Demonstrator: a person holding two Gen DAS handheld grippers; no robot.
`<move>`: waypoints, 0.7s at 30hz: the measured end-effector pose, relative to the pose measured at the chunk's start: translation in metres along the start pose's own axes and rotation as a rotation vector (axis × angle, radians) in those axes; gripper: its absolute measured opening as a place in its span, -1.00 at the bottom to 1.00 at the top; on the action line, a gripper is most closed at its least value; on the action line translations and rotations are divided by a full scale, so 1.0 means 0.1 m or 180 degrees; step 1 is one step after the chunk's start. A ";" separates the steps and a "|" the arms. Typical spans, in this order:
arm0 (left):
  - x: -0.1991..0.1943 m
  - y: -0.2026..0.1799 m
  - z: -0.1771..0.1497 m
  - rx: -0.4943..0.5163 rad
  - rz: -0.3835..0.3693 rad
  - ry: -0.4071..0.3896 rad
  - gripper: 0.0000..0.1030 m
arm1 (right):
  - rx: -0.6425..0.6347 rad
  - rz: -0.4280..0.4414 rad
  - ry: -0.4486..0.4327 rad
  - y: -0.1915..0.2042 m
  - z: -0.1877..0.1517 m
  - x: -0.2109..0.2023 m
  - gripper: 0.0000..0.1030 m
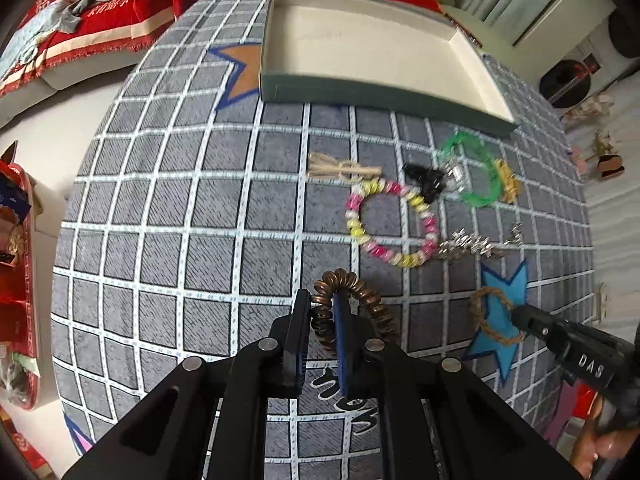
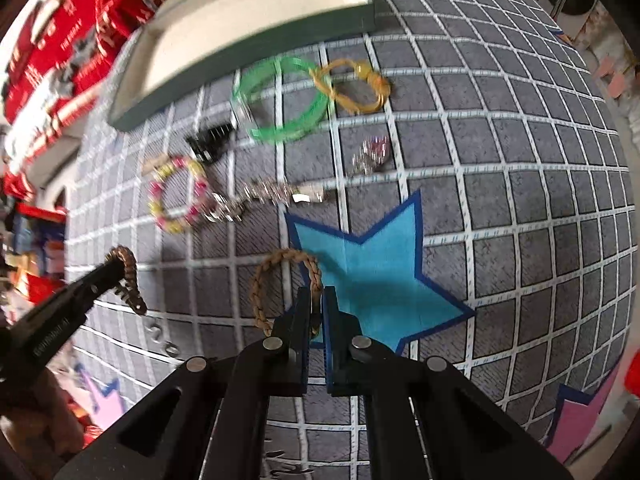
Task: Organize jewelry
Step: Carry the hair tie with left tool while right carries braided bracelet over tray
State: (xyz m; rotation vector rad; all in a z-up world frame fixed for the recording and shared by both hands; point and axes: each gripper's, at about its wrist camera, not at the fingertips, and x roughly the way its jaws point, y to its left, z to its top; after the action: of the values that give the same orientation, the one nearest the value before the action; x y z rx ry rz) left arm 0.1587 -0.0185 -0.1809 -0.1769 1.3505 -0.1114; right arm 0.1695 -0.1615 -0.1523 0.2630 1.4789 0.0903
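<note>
My left gripper is shut on a brown spiral hair tie, held just above the grey grid cloth. My right gripper is shut on a tan braided ring bracelet by the blue star; it also shows in the left wrist view. A pink-and-yellow bead bracelet, a black clip, a green bangle, a yellow hair tie, a silver chain and a beige tassel lie on the cloth. The open green box with a white inside stands behind them.
The grey grid cloth covers the table. Red cushions and cloth lie on the sofa behind. A red tray with packets stands to the left. Small silver rings lie near my left gripper in the right wrist view.
</note>
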 end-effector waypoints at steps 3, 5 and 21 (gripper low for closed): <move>-0.14 -0.01 0.16 -0.0003 -0.0058 -0.0081 -0.49 | 0.0035 0.0090 -0.0086 0.04 0.20 -0.14 -0.89; -0.21 -0.02 0.27 0.0021 -0.0075 -0.0142 -0.49 | 0.0027 0.0139 -0.0160 0.09 0.37 -0.24 -0.89; -0.40 -0.04 0.83 0.0172 -0.0136 -0.0443 -0.49 | -0.0205 0.0250 0.0021 -0.01 0.82 -0.34 -0.13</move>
State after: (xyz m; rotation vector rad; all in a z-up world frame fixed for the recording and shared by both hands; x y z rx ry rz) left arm 0.2315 -0.0096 -0.1249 -0.1651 1.2040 -0.1685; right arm 0.2472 -0.1791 -0.1142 0.2688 1.4695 0.2017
